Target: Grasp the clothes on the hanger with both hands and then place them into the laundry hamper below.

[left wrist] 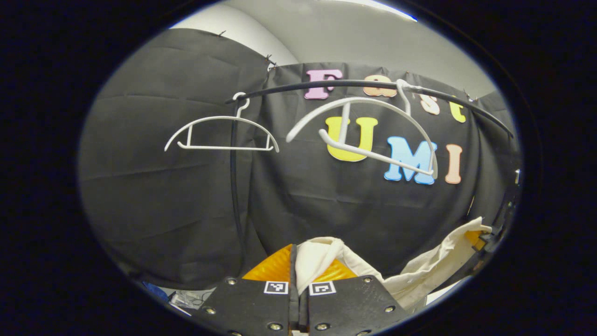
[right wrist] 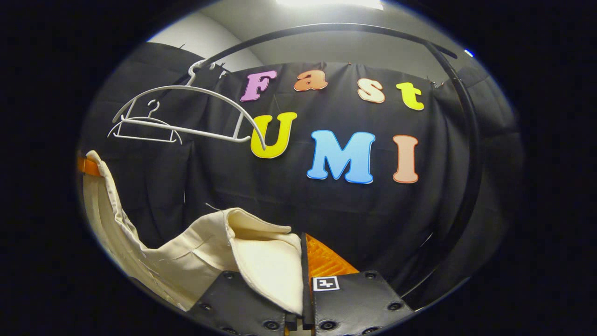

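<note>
Cream garment off its hanger, pinched by both grippers and slung between them.

In the left gripper view the left gripper (left wrist: 298, 261) has its fingers nearly together, clamped on a fold of the cream garment (left wrist: 322, 259) at 6 o'clock; the cloth trails off toward 4 o'clock, where the other gripper (left wrist: 482, 240) grips its far end. Above, two bare white hangers hang on the black rail (left wrist: 373, 85): the near hanger (left wrist: 368, 133) at 1 o'clock, tilted, and the far hanger (left wrist: 221, 135) at 10 o'clock, level. In the right gripper view the right gripper (right wrist: 303, 266) is likewise narrow and closed on the garment's thick hem at 6 o'clock; the fabric sags toward 8 o'clock and rises to 9 o'clock. Hamper: cannot tell where it is.
</note>
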`<state>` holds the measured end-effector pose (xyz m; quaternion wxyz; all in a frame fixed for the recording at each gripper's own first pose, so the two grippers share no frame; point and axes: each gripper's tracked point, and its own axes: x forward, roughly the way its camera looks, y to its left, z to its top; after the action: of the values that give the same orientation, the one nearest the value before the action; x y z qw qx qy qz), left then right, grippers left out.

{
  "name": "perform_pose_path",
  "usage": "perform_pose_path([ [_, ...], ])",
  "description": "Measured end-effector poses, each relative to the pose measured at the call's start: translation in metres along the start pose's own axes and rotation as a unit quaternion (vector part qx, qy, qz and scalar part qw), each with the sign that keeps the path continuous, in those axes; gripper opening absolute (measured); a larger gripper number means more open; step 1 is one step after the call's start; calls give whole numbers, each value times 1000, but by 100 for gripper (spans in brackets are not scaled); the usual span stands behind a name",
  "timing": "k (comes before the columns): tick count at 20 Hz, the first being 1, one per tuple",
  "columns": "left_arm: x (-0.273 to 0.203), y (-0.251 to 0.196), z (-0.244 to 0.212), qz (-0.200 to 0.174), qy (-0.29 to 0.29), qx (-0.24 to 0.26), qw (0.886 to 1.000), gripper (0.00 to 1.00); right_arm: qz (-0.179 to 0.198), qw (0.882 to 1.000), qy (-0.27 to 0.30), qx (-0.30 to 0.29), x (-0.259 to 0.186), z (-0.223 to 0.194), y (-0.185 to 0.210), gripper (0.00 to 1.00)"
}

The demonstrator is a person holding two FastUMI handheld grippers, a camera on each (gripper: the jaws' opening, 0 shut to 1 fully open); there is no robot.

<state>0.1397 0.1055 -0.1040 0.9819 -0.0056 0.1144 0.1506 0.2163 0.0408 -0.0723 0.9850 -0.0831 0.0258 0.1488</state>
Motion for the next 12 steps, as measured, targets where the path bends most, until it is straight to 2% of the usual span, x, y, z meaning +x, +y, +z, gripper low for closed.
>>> perform_pose_path([
  [5,-11,-24,-19,-59,10,30,998,1,-31,999,35,10,-30,-12,-4,9],
  [12,-6,-38,-80,-156,61,46,985,2,-72,993,95,27,-77,-43,28,9],
])
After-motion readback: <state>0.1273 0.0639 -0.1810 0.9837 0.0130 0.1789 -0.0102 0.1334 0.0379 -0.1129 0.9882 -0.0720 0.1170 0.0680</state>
